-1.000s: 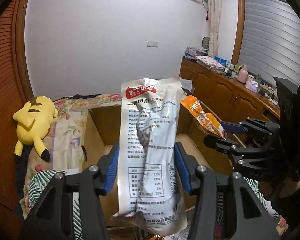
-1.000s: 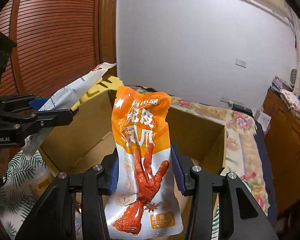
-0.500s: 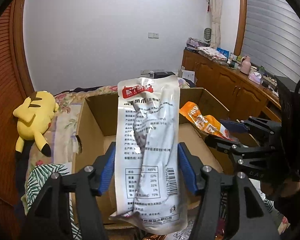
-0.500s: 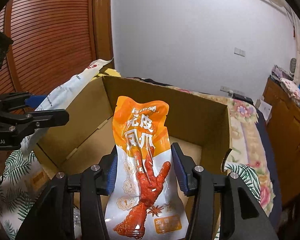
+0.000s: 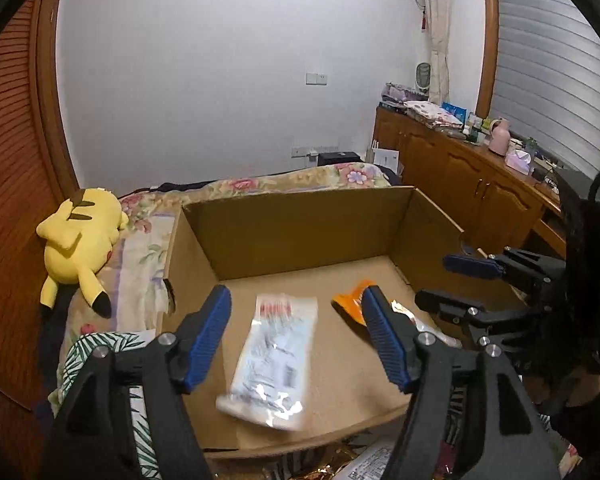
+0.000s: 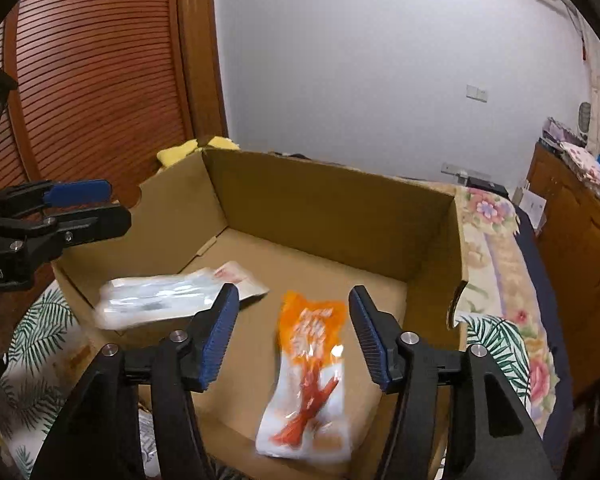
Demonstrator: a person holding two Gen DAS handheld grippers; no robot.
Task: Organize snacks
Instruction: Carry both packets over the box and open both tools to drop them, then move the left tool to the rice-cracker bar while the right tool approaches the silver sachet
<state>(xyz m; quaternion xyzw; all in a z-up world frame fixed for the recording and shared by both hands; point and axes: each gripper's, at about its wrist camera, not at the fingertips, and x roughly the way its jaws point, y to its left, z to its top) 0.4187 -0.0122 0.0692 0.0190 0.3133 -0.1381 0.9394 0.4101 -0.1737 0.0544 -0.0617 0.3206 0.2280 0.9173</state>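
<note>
Both grippers have just been opening, and their fingers are released, nothing between them. The left gripper [image 5: 297,332] hangs over the white pack [image 5: 273,360]. The right gripper [image 6: 289,334] hangs over the orange pack [image 6: 310,376]. Both packs, blurred, are in the box [image 6: 332,208], white at 9 o'clock of orange.

box [image 6: 332,208] top open; floor far half bare; packets [image 6: 308,364] near front

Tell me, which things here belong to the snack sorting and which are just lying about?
Part of the job:
- open brown cardboard box
- silvery-white snack packet
- orange chicken-feet snack packet
- left gripper, right gripper

Just lying about:
- yellow plush toy
- floral bedspread
- pink jug
</note>
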